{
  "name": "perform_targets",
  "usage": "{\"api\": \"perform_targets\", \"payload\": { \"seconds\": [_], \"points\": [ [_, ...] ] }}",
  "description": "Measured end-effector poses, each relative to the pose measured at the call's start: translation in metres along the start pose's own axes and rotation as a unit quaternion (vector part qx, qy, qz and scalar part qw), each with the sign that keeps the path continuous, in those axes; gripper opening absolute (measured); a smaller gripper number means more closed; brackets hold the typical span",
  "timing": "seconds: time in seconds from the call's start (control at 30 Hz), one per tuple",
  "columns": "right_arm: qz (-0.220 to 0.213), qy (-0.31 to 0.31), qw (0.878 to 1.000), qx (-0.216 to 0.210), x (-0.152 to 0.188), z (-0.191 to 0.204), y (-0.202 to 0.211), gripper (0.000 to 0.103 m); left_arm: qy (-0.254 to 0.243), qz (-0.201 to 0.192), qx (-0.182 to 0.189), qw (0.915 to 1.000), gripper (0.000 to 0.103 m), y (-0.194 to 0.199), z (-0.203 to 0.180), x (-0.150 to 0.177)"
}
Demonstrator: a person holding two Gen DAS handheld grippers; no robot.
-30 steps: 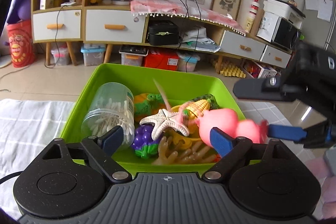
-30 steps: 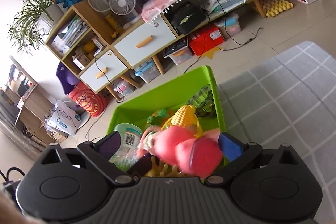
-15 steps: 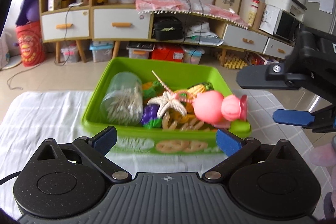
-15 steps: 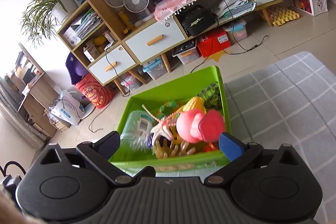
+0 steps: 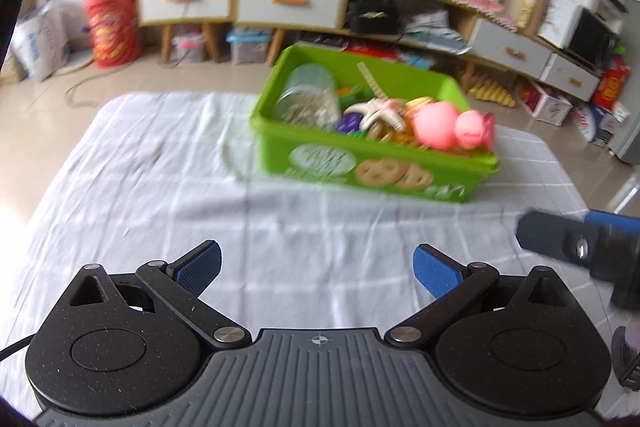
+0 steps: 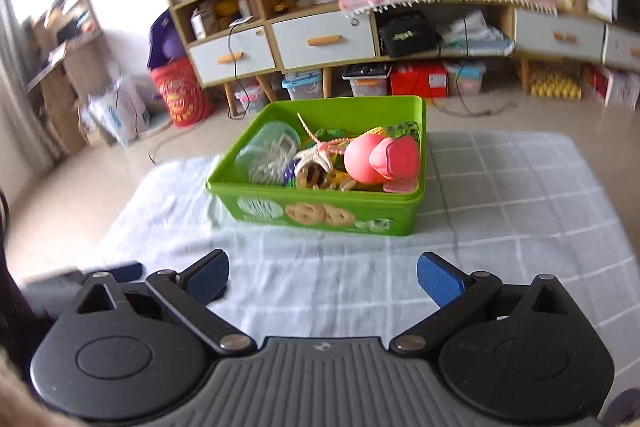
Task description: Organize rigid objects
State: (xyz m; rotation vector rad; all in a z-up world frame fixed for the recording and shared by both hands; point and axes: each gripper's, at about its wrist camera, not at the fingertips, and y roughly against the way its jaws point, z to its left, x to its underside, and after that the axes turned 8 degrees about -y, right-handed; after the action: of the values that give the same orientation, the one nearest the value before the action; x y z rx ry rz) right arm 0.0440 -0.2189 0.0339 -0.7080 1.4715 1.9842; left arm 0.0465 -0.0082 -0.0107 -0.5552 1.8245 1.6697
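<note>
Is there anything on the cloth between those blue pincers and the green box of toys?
Nothing: between the right gripper and the green box only bare checked cloth shows in the right wrist view.

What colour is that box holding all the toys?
The box is bright green with biscuit pictures printed on its side; the right wrist view shows it best.
</note>
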Motion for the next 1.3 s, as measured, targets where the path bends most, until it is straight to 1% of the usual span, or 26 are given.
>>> {"api": "perform_targets", "payload": {
  "seconds": [0.07, 0.1, 0.13, 0.17, 0.23, 0.33, 0.4, 0.47, 0.6, 0.83, 1.1, 1.3],
  "points": [
    [-0.001, 0.013, 1.000, 0.011, 0.012, 0.000, 0.002, 0.076, 0.017, 0.010, -0.001, 0.9998, 0.101, 0.005, 0.003, 0.003],
    [0.010, 0.016, 1.000, 0.020, 0.016, -0.001, 0.000, 0.076, 0.019, 0.012, -0.003, 0.9997, 0.101, 0.007, 0.003, 0.004],
    [0.025, 0.018, 0.999, 0.031, 0.017, -0.001, -0.002, 0.076, 0.016, 0.015, -0.007, 0.9997, 0.101, 0.010, 0.002, 0.006],
    [0.031, 0.023, 0.999, 0.034, 0.018, -0.001, -0.002, 0.076, 0.011, 0.015, -0.013, 0.9997, 0.101, 0.013, 0.001, 0.007],
    [0.022, 0.029, 0.999, 0.028, 0.017, -0.003, 0.002, 0.076, -0.004, 0.017, -0.027, 0.9995, 0.101, 0.018, -0.004, 0.010],
    [0.024, 0.009, 0.999, 0.035, 0.016, -0.010, 0.005, 0.076, -0.013, 0.014, -0.043, 0.9989, 0.101, 0.025, -0.009, 0.014],
    [0.029, -0.003, 0.999, 0.034, 0.015, -0.013, 0.006, 0.076, -0.014, 0.018, -0.048, 0.9986, 0.101, 0.027, -0.011, 0.016],
    [0.028, -0.006, 0.999, 0.035, 0.015, -0.013, 0.007, 0.076, -0.015, 0.027, -0.049, 0.9983, 0.101, 0.026, -0.013, 0.017],
    [0.028, -0.002, 0.999, 0.039, 0.016, -0.010, 0.008, 0.076, 0.002, 0.036, -0.035, 0.9987, 0.101, 0.027, -0.015, 0.017],
    [0.039, -0.014, 0.998, 0.036, 0.017, -0.011, 0.005, 0.076, 0.008, 0.044, -0.040, 0.9982, 0.101, 0.027, -0.015, 0.019],
    [0.039, -0.019, 0.998, 0.037, 0.017, -0.012, 0.006, 0.076, 0.009, 0.052, -0.048, 0.9974, 0.101, 0.026, -0.015, 0.020],
    [0.040, -0.019, 0.998, 0.037, 0.016, -0.011, 0.005, 0.076, 0.009, 0.055, -0.048, 0.9973, 0.101, 0.025, -0.016, 0.021]
  ]
}}
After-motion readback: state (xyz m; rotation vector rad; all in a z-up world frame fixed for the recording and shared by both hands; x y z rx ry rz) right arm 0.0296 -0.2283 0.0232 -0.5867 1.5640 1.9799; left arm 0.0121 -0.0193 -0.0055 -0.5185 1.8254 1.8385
